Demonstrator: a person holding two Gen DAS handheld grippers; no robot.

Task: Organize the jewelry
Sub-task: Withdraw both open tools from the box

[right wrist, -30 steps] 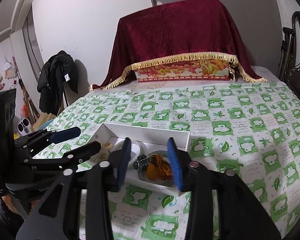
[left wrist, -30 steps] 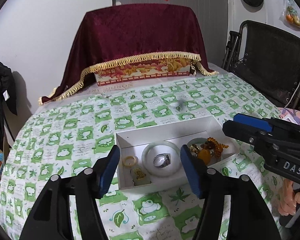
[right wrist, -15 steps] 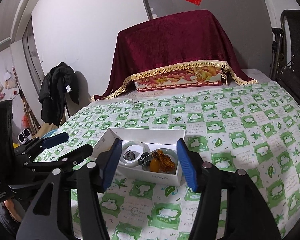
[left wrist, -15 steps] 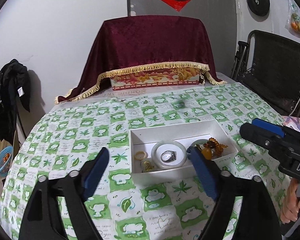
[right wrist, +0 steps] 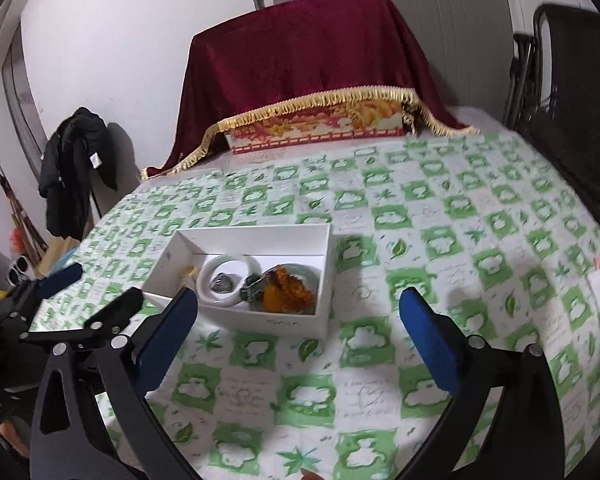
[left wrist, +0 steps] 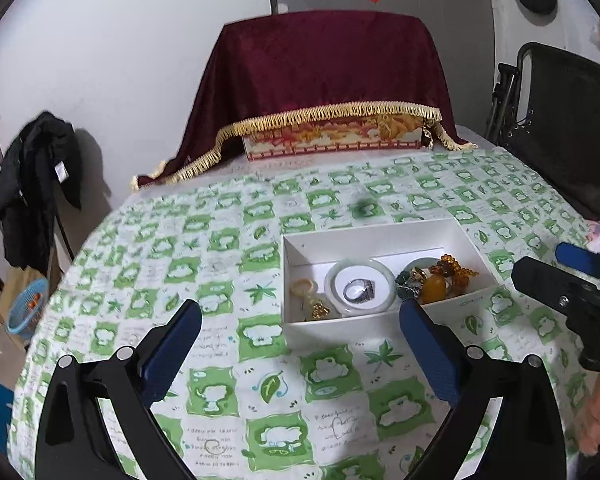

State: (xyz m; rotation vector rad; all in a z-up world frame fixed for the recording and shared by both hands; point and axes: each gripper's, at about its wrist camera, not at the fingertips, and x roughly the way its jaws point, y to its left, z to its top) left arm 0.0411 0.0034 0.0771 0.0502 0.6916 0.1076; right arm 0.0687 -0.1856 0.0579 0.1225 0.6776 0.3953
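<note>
A white open box (left wrist: 380, 236) sits on the green-and-white tablecloth. It holds a white jade bangle (left wrist: 336, 276) around a silver ring (left wrist: 358, 290), a small pale ring (left wrist: 302, 286), a gold pendant (left wrist: 320, 308), dark green beads (left wrist: 404, 282) and amber beads (left wrist: 448, 276). My left gripper (left wrist: 300, 316) hovers just before the box, jaws opening wide, pads touching nothing. My right gripper (right wrist: 299, 300) faces the same box (right wrist: 328, 264) from its other end, jaws opening too and empty. Each gripper shows in the other's view: right gripper (left wrist: 556, 266), left gripper (right wrist: 100, 288).
A maroon fringed cloth (left wrist: 324, 72) drapes a decorated box at the table's far edge. A black folding chair (left wrist: 560, 120) stands at the right. A black jacket (left wrist: 36, 176) hangs at the left, above a blue basket (left wrist: 26, 308) on the floor.
Both grippers' jaws have spread from fairly narrow to wide. Both have tilted and drawn back a little, so the box looks smaller. The jewelry in the box has not moved.
</note>
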